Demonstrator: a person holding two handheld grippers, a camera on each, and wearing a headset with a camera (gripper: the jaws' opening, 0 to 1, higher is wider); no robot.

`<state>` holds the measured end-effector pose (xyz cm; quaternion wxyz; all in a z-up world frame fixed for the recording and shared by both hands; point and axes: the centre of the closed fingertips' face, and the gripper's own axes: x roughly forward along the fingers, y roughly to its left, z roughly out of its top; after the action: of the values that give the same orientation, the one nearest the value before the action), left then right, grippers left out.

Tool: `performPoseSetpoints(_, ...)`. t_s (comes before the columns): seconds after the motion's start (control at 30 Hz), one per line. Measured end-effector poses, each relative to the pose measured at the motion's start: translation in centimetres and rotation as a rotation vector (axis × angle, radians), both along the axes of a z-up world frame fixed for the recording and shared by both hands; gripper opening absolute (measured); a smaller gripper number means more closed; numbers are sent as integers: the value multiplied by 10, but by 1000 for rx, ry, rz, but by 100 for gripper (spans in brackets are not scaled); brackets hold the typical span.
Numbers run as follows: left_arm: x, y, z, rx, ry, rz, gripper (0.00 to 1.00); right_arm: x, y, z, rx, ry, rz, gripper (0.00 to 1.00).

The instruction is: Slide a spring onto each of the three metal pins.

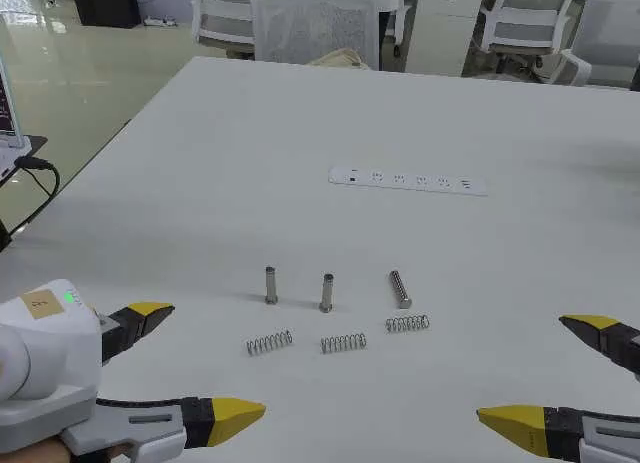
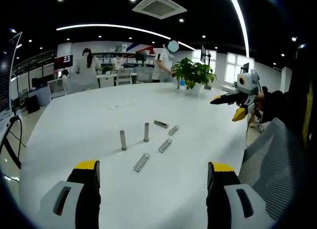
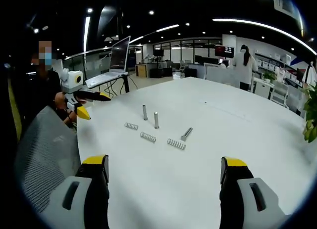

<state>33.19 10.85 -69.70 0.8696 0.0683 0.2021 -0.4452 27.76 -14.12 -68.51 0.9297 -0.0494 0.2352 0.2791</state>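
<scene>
No spring is sitting on a pin yet, so the task is standing at its very start. The left gripper (image 1: 195, 363) is hovering over the near part of the table (image 1: 250, 153), its jaws spread wide and carrying nothing. Ahead of it the left pin (image 1: 271, 285) is standing upright, with the left spring (image 1: 269, 342) lying just in front. The middle pin (image 1: 327, 293) is standing upright too, with the middle spring (image 1: 343, 342) just in front of it. The right pin (image 1: 400, 288) is lying on its side, as both gripper views are showing. The right spring (image 1: 407, 324) is lying just beside its near end; whether they are touching I cannot tell. The right gripper (image 1: 525, 368) is hovering low on the right, jaws apart and empty.

The next move is likely calling for a light pinch on one spring, turning it upright and lining its bore over a pin top. The other gripper is probably needed to steady that pin, since the loose pins look easy to tip. The fallen pin is asking to be stood up or held.

The table's left edge is running well apart from the parts, and the power strip (image 1: 408, 180) is lying well behind them. Open tabletop is giving both grippers free room from either side.
</scene>
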Motion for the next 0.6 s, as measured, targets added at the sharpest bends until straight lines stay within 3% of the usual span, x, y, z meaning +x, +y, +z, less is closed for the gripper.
performPoseSetpoints(0.6,0,0,0,0,3,6,87,1,1,0,1,-2,2,93)
